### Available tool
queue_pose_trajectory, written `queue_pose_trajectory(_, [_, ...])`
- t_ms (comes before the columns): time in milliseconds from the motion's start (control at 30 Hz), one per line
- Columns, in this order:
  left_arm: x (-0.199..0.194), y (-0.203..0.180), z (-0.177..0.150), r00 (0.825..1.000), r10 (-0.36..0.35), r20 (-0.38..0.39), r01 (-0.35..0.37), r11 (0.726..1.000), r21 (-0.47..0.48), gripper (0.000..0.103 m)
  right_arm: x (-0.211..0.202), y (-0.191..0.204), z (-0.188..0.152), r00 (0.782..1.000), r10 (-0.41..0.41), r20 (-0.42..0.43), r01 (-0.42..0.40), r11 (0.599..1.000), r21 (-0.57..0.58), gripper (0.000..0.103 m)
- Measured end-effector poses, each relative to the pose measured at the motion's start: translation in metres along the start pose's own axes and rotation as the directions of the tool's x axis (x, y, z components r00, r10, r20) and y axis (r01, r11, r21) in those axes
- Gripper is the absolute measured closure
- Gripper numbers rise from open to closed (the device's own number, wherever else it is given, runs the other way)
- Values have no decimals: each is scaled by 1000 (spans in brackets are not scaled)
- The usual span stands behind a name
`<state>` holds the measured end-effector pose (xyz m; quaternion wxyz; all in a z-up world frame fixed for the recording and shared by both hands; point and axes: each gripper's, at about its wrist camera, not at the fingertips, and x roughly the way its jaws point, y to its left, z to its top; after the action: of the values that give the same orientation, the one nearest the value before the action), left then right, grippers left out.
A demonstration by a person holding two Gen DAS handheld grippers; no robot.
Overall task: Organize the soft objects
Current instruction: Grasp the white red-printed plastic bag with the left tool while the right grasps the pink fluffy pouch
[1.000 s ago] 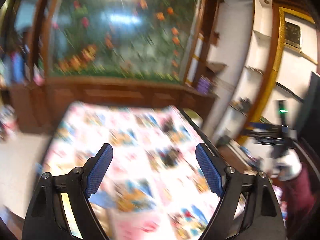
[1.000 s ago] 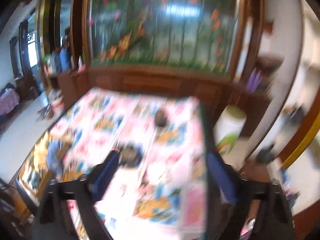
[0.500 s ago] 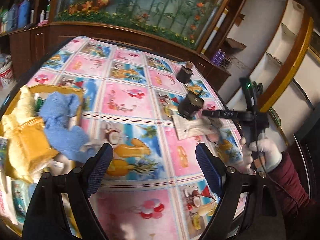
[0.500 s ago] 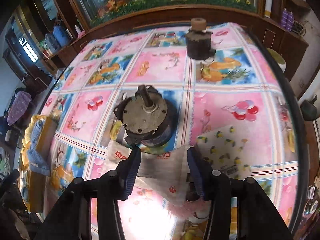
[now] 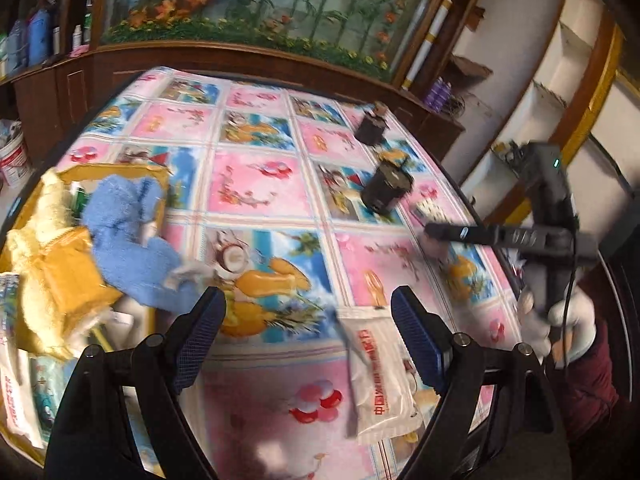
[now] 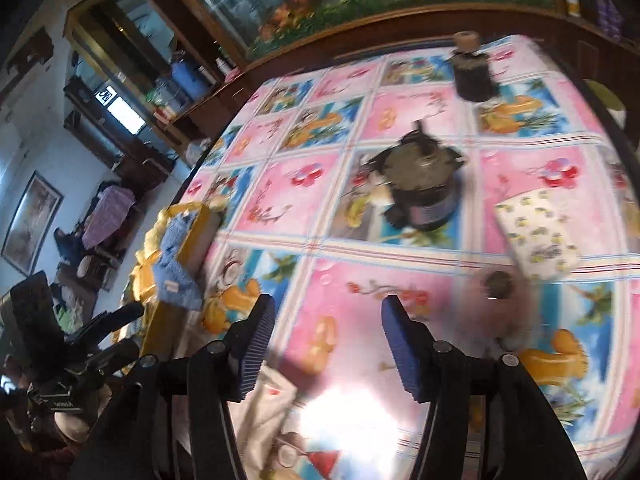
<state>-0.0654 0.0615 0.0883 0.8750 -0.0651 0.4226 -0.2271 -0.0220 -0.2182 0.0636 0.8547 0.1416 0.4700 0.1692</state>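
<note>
- On the white packet (image 5: 382,376) lying between your left gripper's fingers you can read red Chinese print; the lower line starts "中国", the rest is blurred; a second red line runs near its top edge, too smeared to make out
- On the white bag (image 5: 16,396) at the left edge, below the yellow box, there is red lettering along its side; you cannot read it
- In the right wrist view, the black device (image 6: 60,404) at the lower left carries a small white word; it is too blurred to read
- The white sign (image 6: 105,95) by the bright window shows dark marks; illegible
</note>
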Motion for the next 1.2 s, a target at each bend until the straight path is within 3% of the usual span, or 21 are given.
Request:
queue_pose_trajectory(100, [21,-21,-12,996,-18,-87,22,999,44,18,-14,-30,-5,995,-97,17,96,994,41,41])
queue_pose_trajectory(233, [42,-44,-31,985,-30,-170,44,996,76,18,-7,-58,-12,970,-244,7,243,969,46,41])
queue_pose_trajectory(600, [92,-75,-46,968,140,-208,-100,977,189,18,42,-59,-4,960,-278,-7,278,960,18,40])
queue_pose_trajectory(700, [93,-78,-51,971,161,-178,-120,968,219,18,48,-58,-3,961,-278,3,277,960,32,41])
queue_pose_trajectory(733, [93,-77,-52,972,156,-176,-117,970,214,19,49,-58,-3,960,-278,4,278,960,35,43])
queue_pose_trajectory(767, [91,-75,-52,974,153,-167,-117,971,209,24,50,-58,-3,959,-285,9,284,958,36,53])
queue_pose_trajectory(800, [89,-74,-52,976,155,-154,-120,970,212,48,50,-57,-4,956,-295,11,294,955,31,61])
queue_pose_trajectory(833, [87,-73,-51,977,149,-150,-114,969,218,58,50,-55,-4,955,-296,10,296,955,27,63])
queue_pose_trajectory(1000, [70,-55,-43,988,33,-153,-16,993,114,61,44,-44,-14,960,-279,13,279,960,-2,66])
queue_pose_trajectory(1067, [51,-50,-39,993,-20,-120,30,996,79,61,39,-38,-20,966,-258,15,259,966,-3,66])
queue_pose_trajectory(1200, [10,-47,-29,998,-58,-17,59,996,63,61,23,-20,-32,979,-199,36,200,980,-9,66])
